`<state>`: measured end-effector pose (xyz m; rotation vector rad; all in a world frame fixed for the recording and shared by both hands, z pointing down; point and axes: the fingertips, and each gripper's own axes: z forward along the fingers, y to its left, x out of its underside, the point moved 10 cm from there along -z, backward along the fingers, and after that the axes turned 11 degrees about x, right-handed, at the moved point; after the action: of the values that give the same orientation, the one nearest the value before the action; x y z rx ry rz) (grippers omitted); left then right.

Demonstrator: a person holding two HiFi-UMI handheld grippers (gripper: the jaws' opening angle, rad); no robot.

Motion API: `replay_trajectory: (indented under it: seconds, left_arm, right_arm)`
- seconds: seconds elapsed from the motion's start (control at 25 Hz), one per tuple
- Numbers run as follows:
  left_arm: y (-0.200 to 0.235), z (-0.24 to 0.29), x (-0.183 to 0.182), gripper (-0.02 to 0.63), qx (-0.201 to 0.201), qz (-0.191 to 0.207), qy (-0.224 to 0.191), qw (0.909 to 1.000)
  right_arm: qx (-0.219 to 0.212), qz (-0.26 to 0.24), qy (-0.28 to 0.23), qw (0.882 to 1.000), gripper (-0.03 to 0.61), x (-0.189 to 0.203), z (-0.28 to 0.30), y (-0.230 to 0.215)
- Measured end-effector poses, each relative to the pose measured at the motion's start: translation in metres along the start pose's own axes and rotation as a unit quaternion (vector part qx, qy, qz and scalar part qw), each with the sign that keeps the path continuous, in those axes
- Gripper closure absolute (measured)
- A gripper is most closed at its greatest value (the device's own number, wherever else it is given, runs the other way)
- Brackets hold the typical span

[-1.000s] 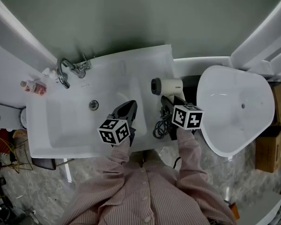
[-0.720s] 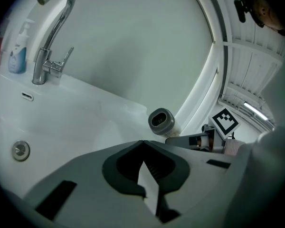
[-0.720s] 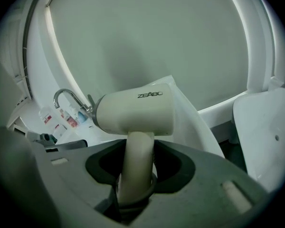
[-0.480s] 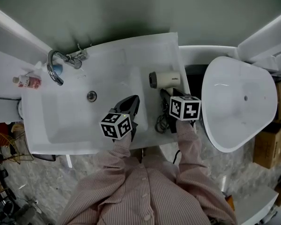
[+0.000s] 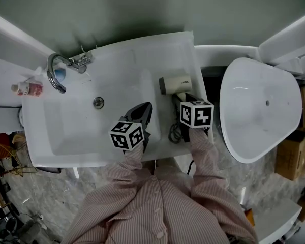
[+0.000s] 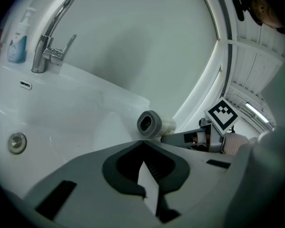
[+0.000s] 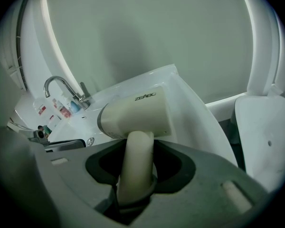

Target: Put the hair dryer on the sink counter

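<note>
While both grippers are held over the white sink counter (image 5: 185, 49), only the right gripper (image 5: 182, 101) carries anything. It is clenched on the cream handle of the hair dryer (image 5: 177, 84). The right gripper view shows that handle wedged upright between the two jaws, with the barrel lying crosswise above them and lettering on its side.

Position of the dryer: centre right of the head view, over the flat ledge at the right side of the basin. Its grey-rimmed end points toward the left of the frame, at the bowl. Whether the barrel bears on the ledge or hangs just clear of it cannot be settled from these views. A black cord (image 5: 174, 132) lies in loops on the ledge, just beside the right gripper and toward the lower edge of the counter.

The left gripper (image 5: 142, 112) has its jaws closed together with nothing between them. It sits at centre frame over the right slope of the bowl, just left of the dryer and apart from it.

Other items noted:
- A chrome tap (image 5: 58, 72) at the upper left of the head view.
- A drain (image 5: 98, 102) in the bowl, below and right of the tap.
- A small red-labelled bottle (image 5: 26, 89) at the left edge.
- A white oval tub (image 5: 259, 116) filling the right of the frame
</note>
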<state>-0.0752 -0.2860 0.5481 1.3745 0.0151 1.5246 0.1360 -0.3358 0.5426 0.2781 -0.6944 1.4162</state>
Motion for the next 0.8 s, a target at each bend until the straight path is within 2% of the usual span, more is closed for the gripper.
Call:
replay_trajectory:
  seconds: [0.8]
  left_arm:
    - [-0.0038,-0.0029,-0.0017,0.617,0.004,0.005,-0.006,1.0000]
  right_arm:
    - [0.023,-0.011,0.033,0.999,0.416,0.0005,0.0047,-0.0006]
